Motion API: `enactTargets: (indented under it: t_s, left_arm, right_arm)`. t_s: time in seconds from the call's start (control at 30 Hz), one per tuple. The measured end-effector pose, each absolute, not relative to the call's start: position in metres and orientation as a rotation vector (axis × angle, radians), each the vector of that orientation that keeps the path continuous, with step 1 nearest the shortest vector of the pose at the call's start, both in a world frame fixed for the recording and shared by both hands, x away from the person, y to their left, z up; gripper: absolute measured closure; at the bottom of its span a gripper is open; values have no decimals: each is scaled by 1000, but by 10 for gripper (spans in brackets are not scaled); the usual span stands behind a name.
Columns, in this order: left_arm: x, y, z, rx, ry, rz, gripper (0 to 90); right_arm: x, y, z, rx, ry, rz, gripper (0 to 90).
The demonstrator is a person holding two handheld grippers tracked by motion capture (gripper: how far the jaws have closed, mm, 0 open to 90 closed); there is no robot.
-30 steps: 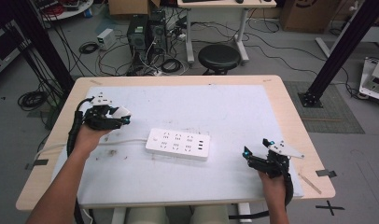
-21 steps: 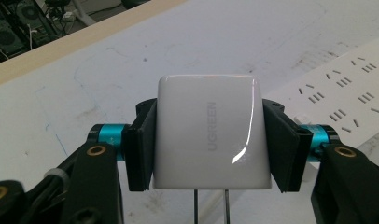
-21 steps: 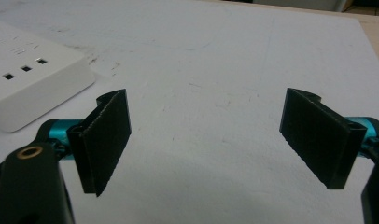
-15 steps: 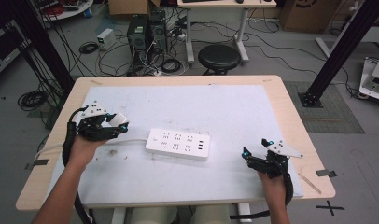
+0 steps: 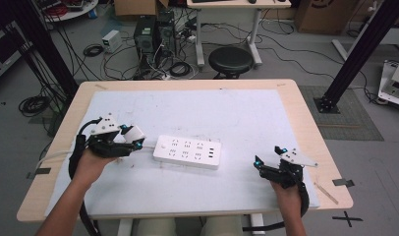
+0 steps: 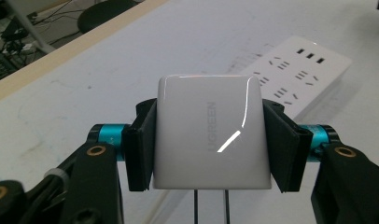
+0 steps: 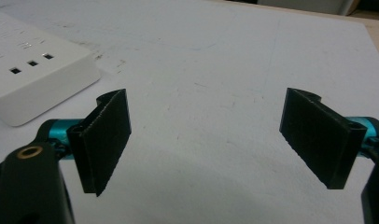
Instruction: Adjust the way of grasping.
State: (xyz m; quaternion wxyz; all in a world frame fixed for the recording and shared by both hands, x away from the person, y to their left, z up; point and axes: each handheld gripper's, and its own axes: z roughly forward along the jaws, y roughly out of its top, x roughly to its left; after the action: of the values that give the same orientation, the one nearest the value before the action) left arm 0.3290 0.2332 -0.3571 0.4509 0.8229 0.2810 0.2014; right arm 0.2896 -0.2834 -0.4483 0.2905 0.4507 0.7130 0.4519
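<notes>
Since earlier frame, left claw [image 5: 134, 140] carried nearer along surface [image 5: 237, 113] toward power strip [image 5: 188, 152]; right claw [image 5: 267, 156] kept in place; white charger [image 6: 212, 132] clamped between left pads, prongs pointing down; strip lies just right of left claw, long axis across surface, socket rows facing up; right claw held wide, nothing in it, right of strip; path judged unobstructed.

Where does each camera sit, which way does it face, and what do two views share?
High view: above the table's near side, looking forward and down; both forearms, left gripper, right gripper.
Left gripper view: rides that gripper, looking along its fingers shut on a white charger.
Right gripper view: looks past open fingers across the mat.
Shared: the power strip.
</notes>
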Motion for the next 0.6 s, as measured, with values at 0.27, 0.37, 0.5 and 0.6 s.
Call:
enactTargets:
  t_s: [0.27,0.37,0.5,0.6]
  left_arm:
    - [319,212,-357,2071,581,464,425]
    - [316,206,-357,2080,559,459,425]
    - [312,195,-359,2096,517,445,425]
    - [308,186,-360,2108,485,432,425]
  right_arm:
    - [291,-278,-447,1173,1961,1167,169]
    - [291,-283,-447,1196,1943,1206,169]
    - [290,-282,-440,1171,1962,1233,169]
    - [288,-274,-428,1129,2008,1229,169]
